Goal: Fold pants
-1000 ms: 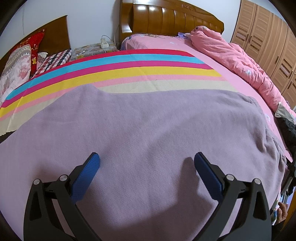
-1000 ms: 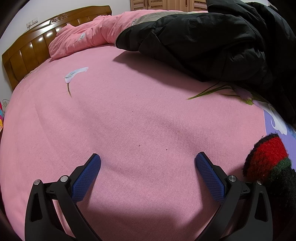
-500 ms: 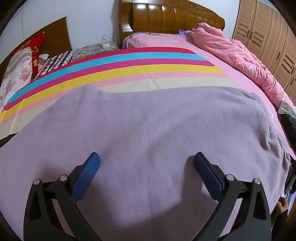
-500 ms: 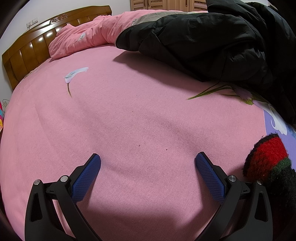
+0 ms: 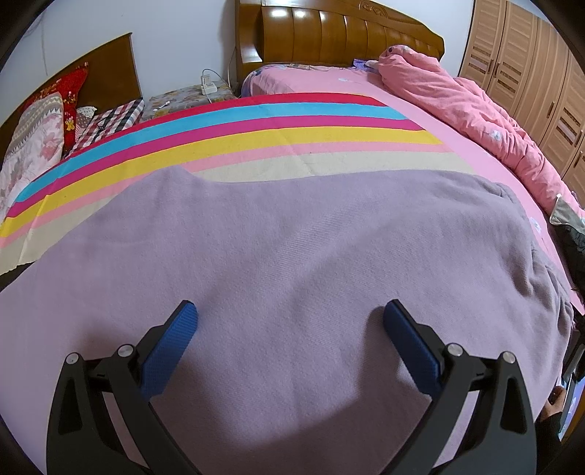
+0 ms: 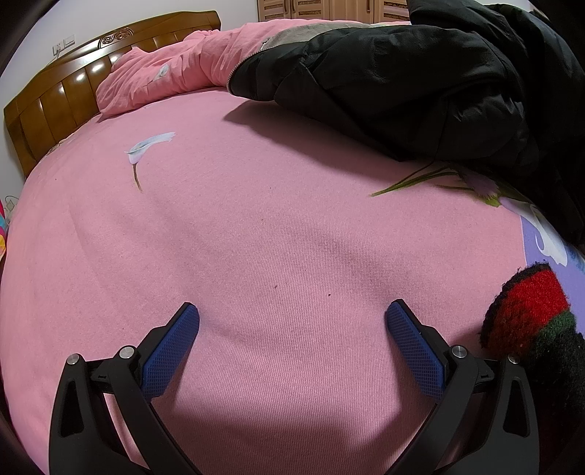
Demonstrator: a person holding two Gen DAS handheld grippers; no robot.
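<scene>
A large lilac garment [image 5: 292, 237], apparently the pants, lies spread flat across the bed and fills the lower part of the left wrist view. Its right edge bunches in small wrinkles. My left gripper [image 5: 290, 310] hovers just over its near middle, open, with nothing between the blue pads [image 5: 172, 343]. My right gripper [image 6: 292, 308] is open too, over bare pink sheet [image 6: 256, 219]. The lilac garment does not show in the right wrist view.
A rainbow-striped blanket [image 5: 256, 124] lies beyond the garment. A pink quilt [image 5: 475, 109] is heaped along the right, with pillows [image 5: 33, 139] at far left and a wooden headboard [image 5: 329, 33] behind. A black jacket [image 6: 420, 80] and a red-and-black knitted item [image 6: 526, 307] lie to the right.
The left wrist view has swung slightly to the left, so the pink quilt sits further right. The right gripper has not moved. Both stay open.
</scene>
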